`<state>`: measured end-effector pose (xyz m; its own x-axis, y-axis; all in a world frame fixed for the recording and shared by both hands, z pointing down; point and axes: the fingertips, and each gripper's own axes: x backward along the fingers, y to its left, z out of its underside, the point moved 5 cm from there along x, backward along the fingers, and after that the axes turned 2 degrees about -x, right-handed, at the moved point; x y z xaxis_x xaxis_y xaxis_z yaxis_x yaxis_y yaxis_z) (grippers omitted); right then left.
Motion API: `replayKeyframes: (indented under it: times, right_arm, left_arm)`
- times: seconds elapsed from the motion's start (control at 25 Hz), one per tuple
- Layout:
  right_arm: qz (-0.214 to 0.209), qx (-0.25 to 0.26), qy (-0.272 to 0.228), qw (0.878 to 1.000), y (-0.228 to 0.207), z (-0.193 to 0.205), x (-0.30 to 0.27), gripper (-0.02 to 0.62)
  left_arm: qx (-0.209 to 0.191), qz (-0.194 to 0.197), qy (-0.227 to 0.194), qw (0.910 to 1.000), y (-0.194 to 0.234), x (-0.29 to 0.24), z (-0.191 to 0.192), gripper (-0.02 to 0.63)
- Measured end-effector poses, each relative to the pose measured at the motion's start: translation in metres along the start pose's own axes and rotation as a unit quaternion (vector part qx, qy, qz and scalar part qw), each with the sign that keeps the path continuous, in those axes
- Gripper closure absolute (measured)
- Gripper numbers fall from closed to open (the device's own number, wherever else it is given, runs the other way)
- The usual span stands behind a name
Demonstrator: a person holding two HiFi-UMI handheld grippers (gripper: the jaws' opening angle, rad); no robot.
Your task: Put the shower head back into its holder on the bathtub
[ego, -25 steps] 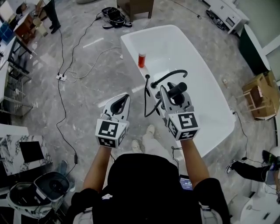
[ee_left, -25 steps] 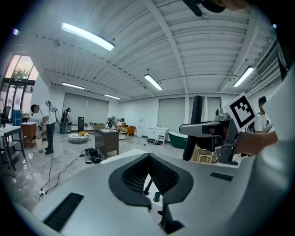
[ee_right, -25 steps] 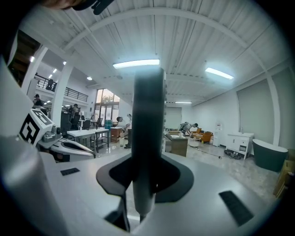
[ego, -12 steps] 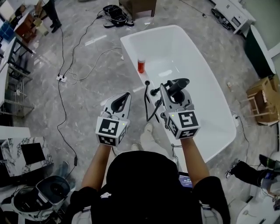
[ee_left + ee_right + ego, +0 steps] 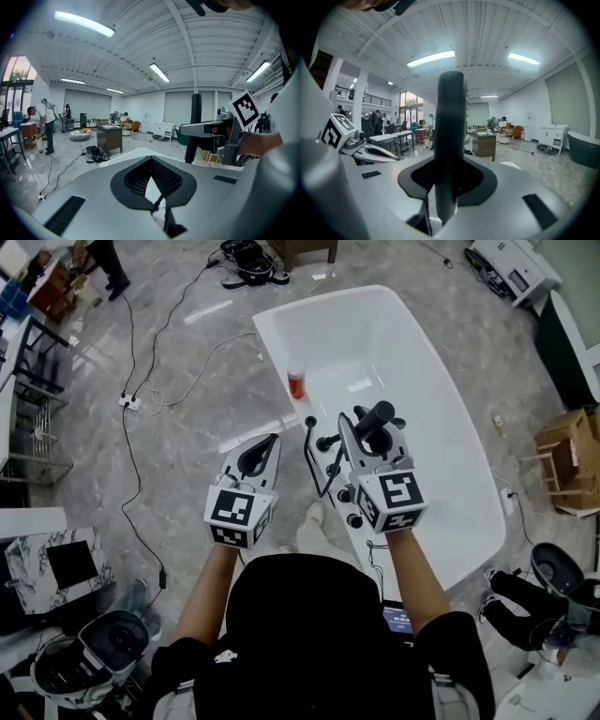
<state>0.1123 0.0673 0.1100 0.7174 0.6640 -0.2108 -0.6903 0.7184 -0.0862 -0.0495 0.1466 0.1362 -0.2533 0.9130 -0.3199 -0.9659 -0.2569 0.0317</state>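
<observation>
Over the near rim of the bathtub point(image 5: 427, 381) both tools hung side by side. The right tool point(image 5: 368, 434) was clamped on the dark shower head point(image 5: 382, 415), its handle upright between the jaws. The left tool point(image 5: 264, 450) was pinched closed, empty. The hose point(image 5: 312, 460) looped down outside the rim. Just left of the right tool sat the rim fittings point(image 5: 327, 441), the holder likely among them, nearer that tool than the left one. The red bottle point(image 5: 296, 384) stood beyond, label unreadable. No brand showed.

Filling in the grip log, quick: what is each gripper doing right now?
Left gripper: shut, holding nothing.
Right gripper: closed on the black shower head.
</observation>
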Motion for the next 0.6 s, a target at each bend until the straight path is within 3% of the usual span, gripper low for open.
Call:
replayKeyframes:
  times: [0.36,0.6]
  right_arm:
    - [-0.019,-0.006,0.017,1.000,-0.026,0.018,-0.030,0.482]
    - [-0.008,-0.021,0.031,0.999,-0.032,0.031,-0.040,0.482]
  left_arm:
    - [0.018,-0.008,0.021,0.9996,0.004,-0.040,0.020,0.592]
    - [0.023,0.018,0.042,0.9987,0.014,-0.060,0.034,0.592]
